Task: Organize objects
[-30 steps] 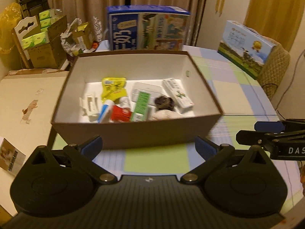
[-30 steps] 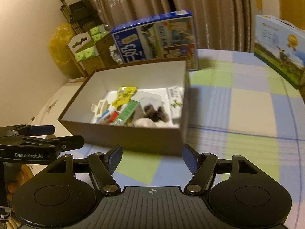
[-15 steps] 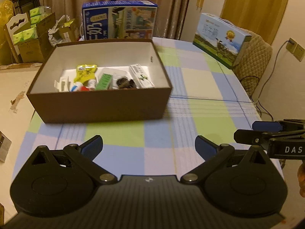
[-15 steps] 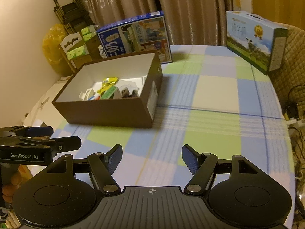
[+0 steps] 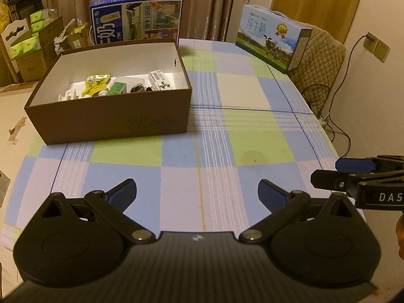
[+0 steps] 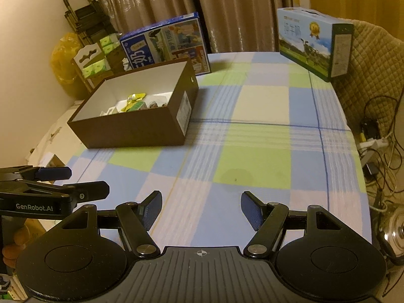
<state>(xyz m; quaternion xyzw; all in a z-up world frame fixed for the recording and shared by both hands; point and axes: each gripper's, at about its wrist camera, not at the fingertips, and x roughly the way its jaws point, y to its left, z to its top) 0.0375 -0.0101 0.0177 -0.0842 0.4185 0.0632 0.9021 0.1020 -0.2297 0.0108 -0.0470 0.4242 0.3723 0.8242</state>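
Both pairs of blue-padded fingers stand spread wide with nothing between them: the left gripper (image 5: 197,194) hangs over the near part of the checked tablecloth (image 5: 252,151), and the right gripper (image 6: 201,207) does the same beside it, each showing at the edge of the other's view, the right one at about 3 o'clock in the left wrist view and the left one at about 9 o'clock in the right wrist view. From the left gripper the brown box (image 5: 113,123) sits at roughly 11 o'clock, well apart from the fingers, open at the top with white inner walls. Inside it lie the small objects: a yellow packet (image 5: 97,84), a green carton (image 5: 117,87), a white printed carton (image 5: 161,80) toward the right wall, a dark item (image 5: 138,88) between them, and a white piece (image 5: 68,95) at the left end. Just behind the box, at 12 o'clock, stands a blue milk case (image 5: 137,17); a lighter blue milk case (image 5: 272,38) rests near the table's far right edge at about 1 o'clock, against a quilted chair back (image 5: 320,63). From the right gripper the brown box lies at about 10 o'clock.
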